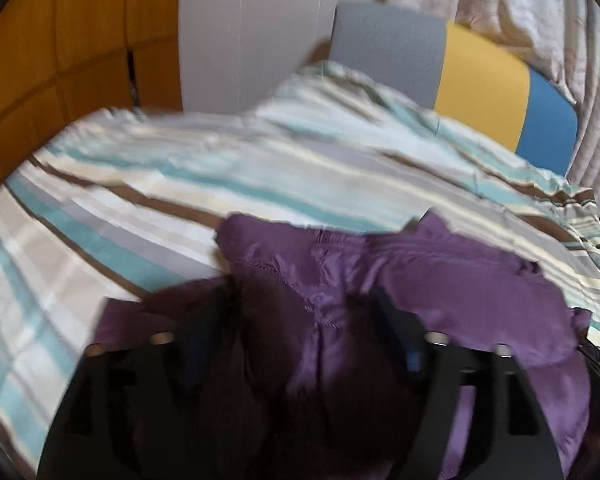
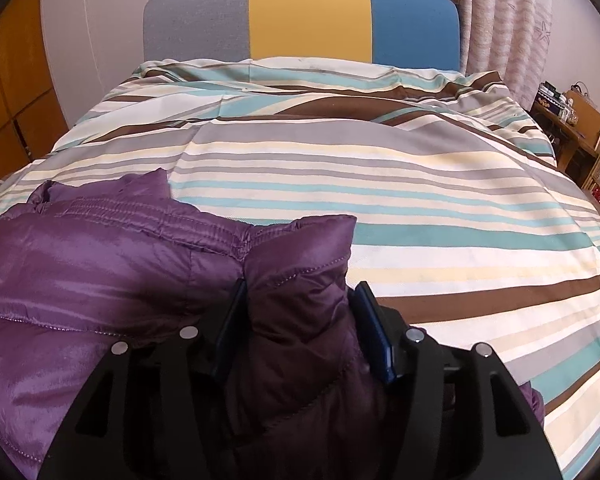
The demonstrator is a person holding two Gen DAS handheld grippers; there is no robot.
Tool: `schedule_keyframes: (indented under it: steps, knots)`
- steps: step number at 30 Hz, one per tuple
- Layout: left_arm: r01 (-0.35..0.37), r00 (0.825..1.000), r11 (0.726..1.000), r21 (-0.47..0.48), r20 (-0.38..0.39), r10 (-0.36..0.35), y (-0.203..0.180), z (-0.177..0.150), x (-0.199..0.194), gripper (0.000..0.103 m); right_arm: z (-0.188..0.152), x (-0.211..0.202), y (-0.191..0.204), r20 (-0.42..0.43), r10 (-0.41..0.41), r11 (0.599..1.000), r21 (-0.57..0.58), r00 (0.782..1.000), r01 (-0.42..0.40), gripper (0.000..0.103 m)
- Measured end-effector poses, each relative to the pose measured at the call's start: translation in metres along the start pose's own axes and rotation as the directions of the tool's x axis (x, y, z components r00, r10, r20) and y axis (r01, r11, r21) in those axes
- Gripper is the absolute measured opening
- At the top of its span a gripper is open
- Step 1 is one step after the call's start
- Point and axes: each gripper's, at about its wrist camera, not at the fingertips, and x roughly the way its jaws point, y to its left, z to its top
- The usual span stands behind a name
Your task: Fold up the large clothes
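A shiny purple padded jacket (image 1: 460, 280) lies crumpled on the striped bed cover (image 1: 180, 184), at the near edge of the bed. In the blurred left wrist view my left gripper (image 1: 300, 320) stands wide open over it, with jacket cloth lying loose between the fingers. In the right wrist view the jacket (image 2: 100, 264) spreads to the left. A puffy fold of it bulges up between the blue pads of my right gripper (image 2: 300, 292), which is partly open and does not pinch the fold.
The striped cover (image 2: 420, 200) stretches bare to the grey, yellow and blue headboard (image 2: 308, 12). A wooden wardrobe (image 1: 60, 60) stands at the left. Curtains (image 2: 500, 20) and a cluttered wooden desk (image 2: 580, 132) stand at the right.
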Motion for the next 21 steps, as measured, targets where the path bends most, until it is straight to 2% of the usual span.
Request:
schedule_keyframes:
  steps: [2, 4, 5, 7, 8, 9, 11, 14, 21]
  knots:
    - [0.003, 0.997, 1.000, -0.009, 0.072, -0.002, -0.007, -0.002, -0.027, 0.088, 0.000, 0.000, 0.001, 0.003, -0.015, 1.000, -0.007, 1.000, 0.015, 0.056]
    - [0.052, 0.993, 0.999, -0.001, 0.110, -0.052, -0.021, -0.003, -0.046, 0.088, 0.000, -0.001, 0.002, 0.006, -0.025, 1.000, -0.008, 1.000, 0.025, 0.059]
    - [0.057, 0.991, 0.998, 0.033, 0.117, -0.061, -0.035, -0.003, -0.051, 0.088, 0.000, -0.002, 0.002, 0.006, -0.026, 1.000, -0.007, 1.000, 0.026, 0.059]
    - [0.069, 0.992, 0.993, 0.101, 0.102, -0.079, -0.057, -0.003, -0.049, 0.086, 0.000, -0.003, 0.000, 0.008, -0.025, 1.000, -0.001, 1.000, 0.025, 0.061]
    - [0.071, 0.992, 0.987, 0.146, 0.095, -0.086, -0.070, -0.004, -0.043, 0.081, 0.000, -0.003, 0.000, 0.008, -0.025, 1.000, 0.002, 1.000, 0.025, 0.061]
    - [0.061, 0.993, 0.983, 0.175, 0.092, -0.078, -0.078, -0.005, -0.038, 0.072, -0.001, -0.003, 0.001, 0.009, -0.025, 1.000, 0.003, 1.000, 0.025, 0.061]
    - [0.030, 0.997, 0.976, 0.215, 0.061, -0.044, -0.090, -0.009, -0.018, 0.071, -0.001, -0.003, 0.000, 0.010, -0.027, 1.000, 0.006, 1.000, 0.027, 0.062]
    - [0.051, 0.999, 0.981, 0.185, -0.020, -0.048, -0.085, -0.024, 0.019, 0.071, -0.001, -0.004, 0.000, 0.012, -0.025, 1.000, 0.009, 1.000, 0.025, 0.063]
    - [0.086, 0.995, 0.983, 0.162, -0.061, -0.077, -0.081, -0.035, 0.043, 0.074, -0.001, -0.006, -0.001, 0.019, -0.020, 1.000, 0.018, 1.000, 0.020, 0.064]
